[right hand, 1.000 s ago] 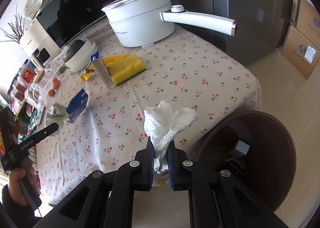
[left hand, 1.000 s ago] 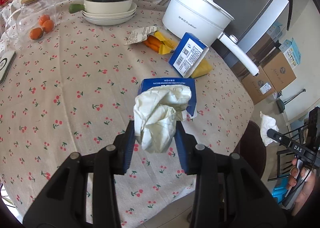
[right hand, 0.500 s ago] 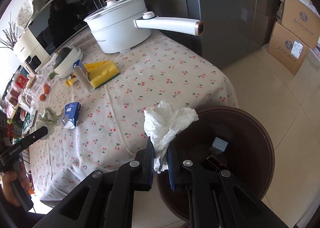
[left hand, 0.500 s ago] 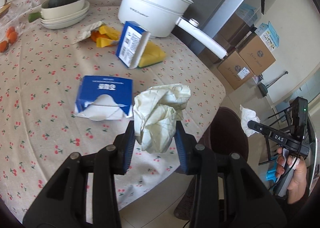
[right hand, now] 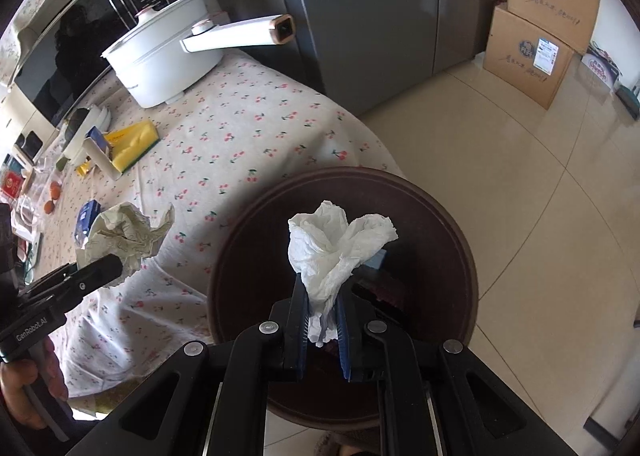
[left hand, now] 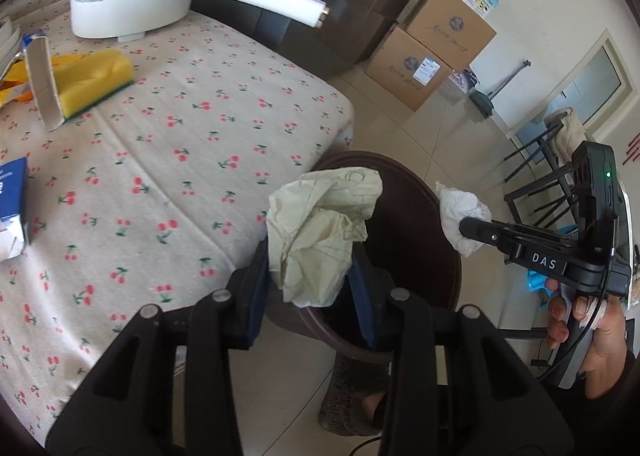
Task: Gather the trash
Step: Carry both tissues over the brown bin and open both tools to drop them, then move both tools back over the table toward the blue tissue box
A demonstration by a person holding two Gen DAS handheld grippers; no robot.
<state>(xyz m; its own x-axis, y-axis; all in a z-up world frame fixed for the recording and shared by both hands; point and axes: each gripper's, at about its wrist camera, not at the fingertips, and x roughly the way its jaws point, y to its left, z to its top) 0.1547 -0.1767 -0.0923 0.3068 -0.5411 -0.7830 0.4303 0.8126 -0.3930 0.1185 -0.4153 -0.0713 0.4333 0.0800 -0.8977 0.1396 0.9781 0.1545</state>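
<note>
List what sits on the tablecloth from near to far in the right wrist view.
Blue box → yellow sponge → white pot.

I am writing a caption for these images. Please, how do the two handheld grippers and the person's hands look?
Both grippers, left and right, are black plastic with round silver bolts and blue finger pads. The right one carries white "DAS" lettering and a small green light; the left one reads "GenRobot.AI". A thin cable runs past the right hand, which wears a dark sleeve.
</note>
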